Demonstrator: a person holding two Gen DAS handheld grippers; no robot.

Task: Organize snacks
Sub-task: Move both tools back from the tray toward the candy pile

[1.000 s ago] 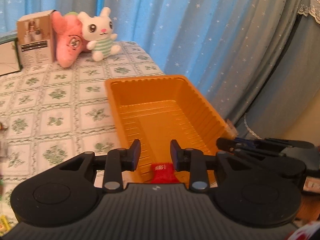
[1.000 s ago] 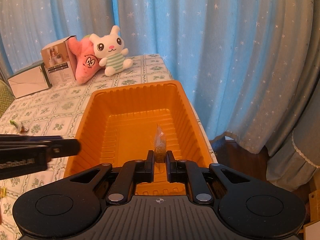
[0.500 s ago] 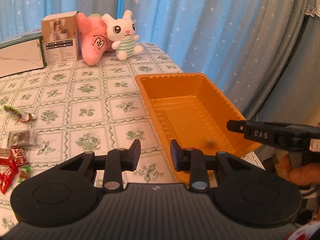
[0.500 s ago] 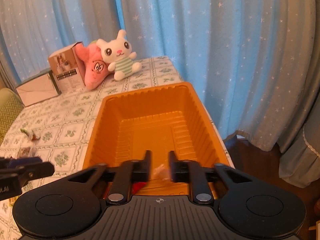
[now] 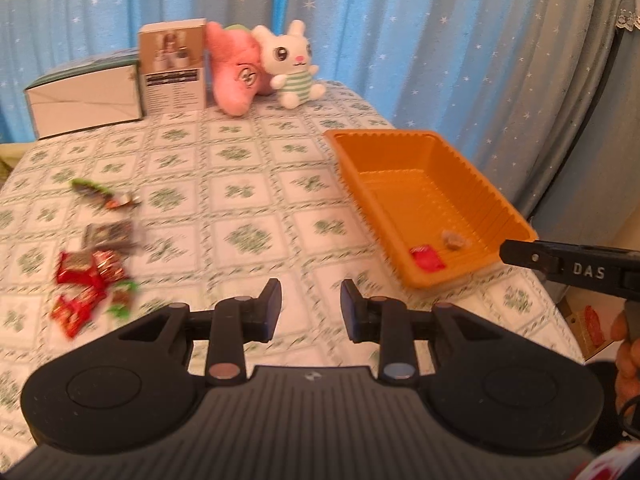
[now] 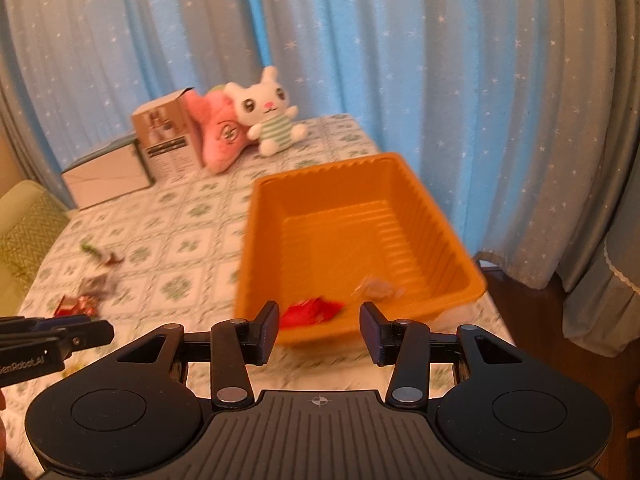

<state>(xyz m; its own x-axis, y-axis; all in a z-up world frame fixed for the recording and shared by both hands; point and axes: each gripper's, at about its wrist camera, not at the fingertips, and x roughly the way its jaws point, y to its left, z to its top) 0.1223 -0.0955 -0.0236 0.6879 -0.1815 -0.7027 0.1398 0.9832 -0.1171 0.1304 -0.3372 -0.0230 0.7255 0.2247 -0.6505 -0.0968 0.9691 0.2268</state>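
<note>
Since a second ago the right gripper (image 6: 319, 330) has let go of its clear-wrapped snack (image 6: 376, 289) and now stands spread wide and empty at the lower centre, as does the left gripper (image 5: 311, 310), which has swung away over the tablecloth. Beyond them, the ribbed orange plastic tray (image 6: 440, 236) holds that crinkly snack beside a flat red packet (image 6: 310, 311) at its near end. More red and green wrappers (image 5: 86, 280) lie blurred at the left on the checked floral cloth (image 5: 248, 184).

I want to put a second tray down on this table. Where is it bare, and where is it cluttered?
Bare cloth runs between the snack pile and the orange tray, back to the plush toys. The tray's far half is bare too. Crowded: the snacks on the left, the boxes and toys at the back.
</note>
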